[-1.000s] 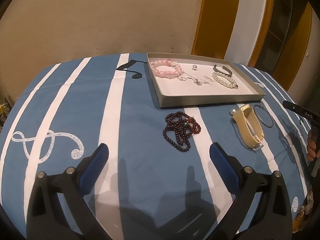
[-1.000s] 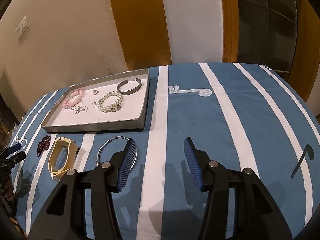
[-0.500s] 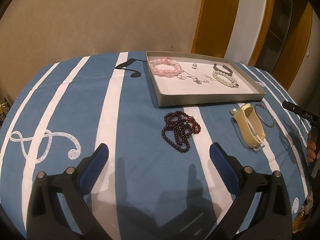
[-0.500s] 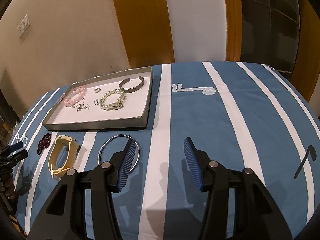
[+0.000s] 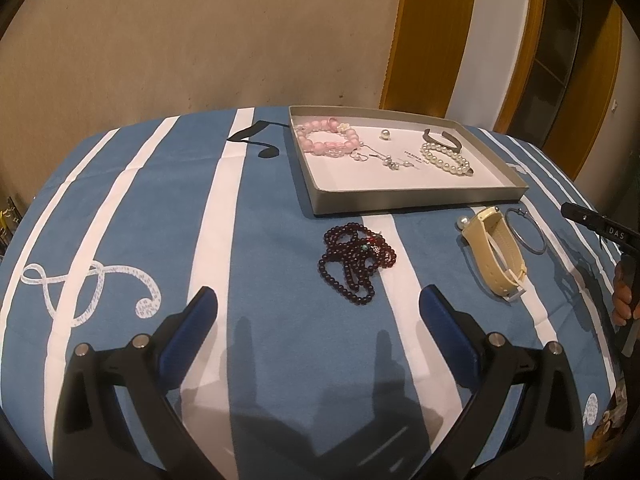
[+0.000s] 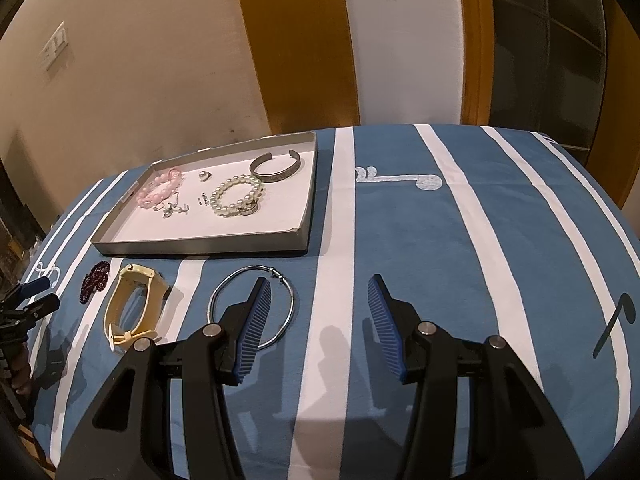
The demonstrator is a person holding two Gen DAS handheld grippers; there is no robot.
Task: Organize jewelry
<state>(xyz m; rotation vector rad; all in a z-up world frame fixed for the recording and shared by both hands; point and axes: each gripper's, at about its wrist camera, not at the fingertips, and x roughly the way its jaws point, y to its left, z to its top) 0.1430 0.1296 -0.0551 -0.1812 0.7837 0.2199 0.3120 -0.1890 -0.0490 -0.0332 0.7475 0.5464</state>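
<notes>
Tilting downward, we are holding our left gripper (image 5: 318, 306) spread and empty just short of the dark bead necklace (image 5: 357, 261), which lies before the tray (image 5: 416, 201). Our right gripper (image 6: 319, 312) is hovering parted, empty, beside the silver hoop (image 6: 253, 307) near that tray (image 6: 200, 246).

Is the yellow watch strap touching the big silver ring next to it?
Apart. In the right wrist view, a strip of tablecloth shows between the yellow watch strap and the silver ring.
</notes>
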